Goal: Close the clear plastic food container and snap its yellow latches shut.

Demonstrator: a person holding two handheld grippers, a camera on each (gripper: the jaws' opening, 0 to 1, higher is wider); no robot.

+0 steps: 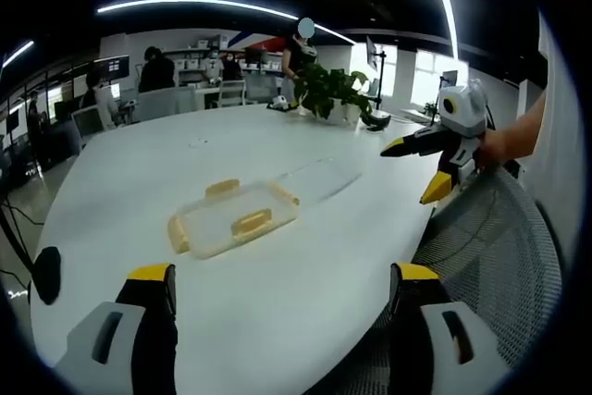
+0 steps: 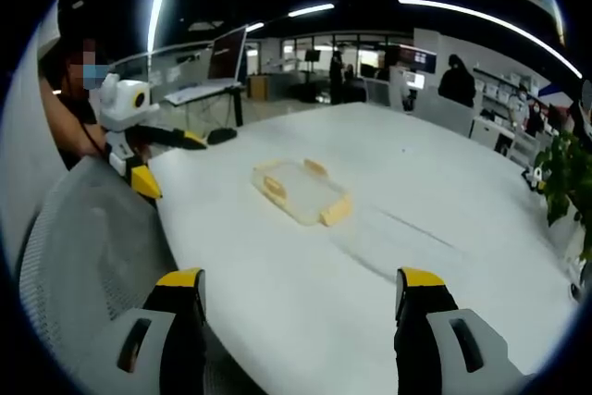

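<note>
On the white table (image 1: 139,164) lies a clear plastic piece with yellow latches (image 1: 231,219) on its sides. A second clear piece (image 1: 319,178) rests just beyond it, touching or nearly so. My left gripper (image 1: 282,279) stands open near the table's edge, short of both pieces. At the right, a hand holds my right gripper (image 1: 409,173) open above the table edge. In the right gripper view the latched piece (image 2: 301,191) lies ahead with the faint clear piece (image 2: 398,238) to its right. My right gripper (image 2: 301,279) is open, and my left gripper (image 2: 174,166) is open at the left.
A grey mesh chair back (image 1: 499,247) stands against the table's near edge, also seen as the chair back (image 2: 83,256). A potted plant (image 1: 328,90) sits at the table's far side. People, desks and monitors fill the office behind.
</note>
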